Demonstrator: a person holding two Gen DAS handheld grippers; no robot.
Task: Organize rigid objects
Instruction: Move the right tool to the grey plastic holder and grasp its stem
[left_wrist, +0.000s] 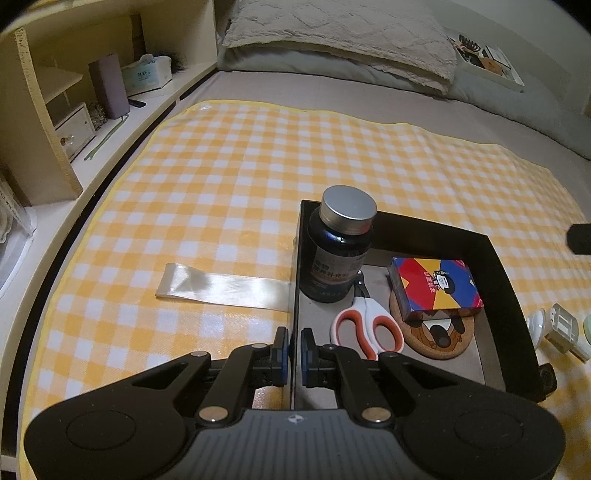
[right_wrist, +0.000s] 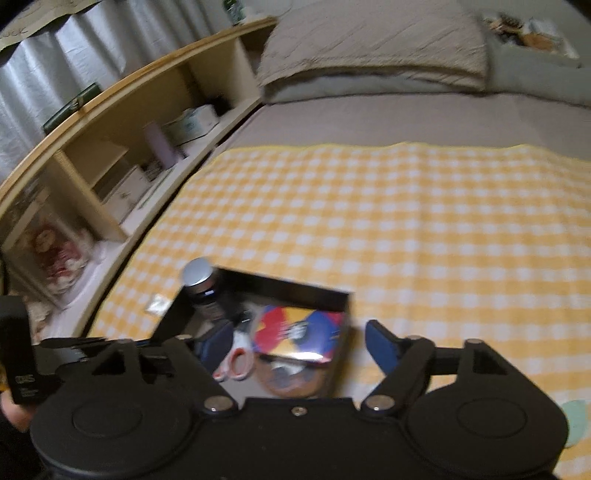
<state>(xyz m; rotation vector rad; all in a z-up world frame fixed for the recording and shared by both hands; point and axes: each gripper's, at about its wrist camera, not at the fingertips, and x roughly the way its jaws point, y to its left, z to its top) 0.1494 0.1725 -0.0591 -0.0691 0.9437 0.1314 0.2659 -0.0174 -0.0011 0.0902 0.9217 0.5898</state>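
Bed: checked yellow cloth (left_wrist: 221, 177), largely bare; shelving along left edge. Left gripper (left_wrist: 294, 345) clamped on black box (left_wrist: 495, 266) wall; right gripper (right_wrist: 295, 341) apart, empty.

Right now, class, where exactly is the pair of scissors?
In the left wrist view, the scissors lie flat inside the black box, near its front, between the dark bottle behind them and the round cork coaster to their right.
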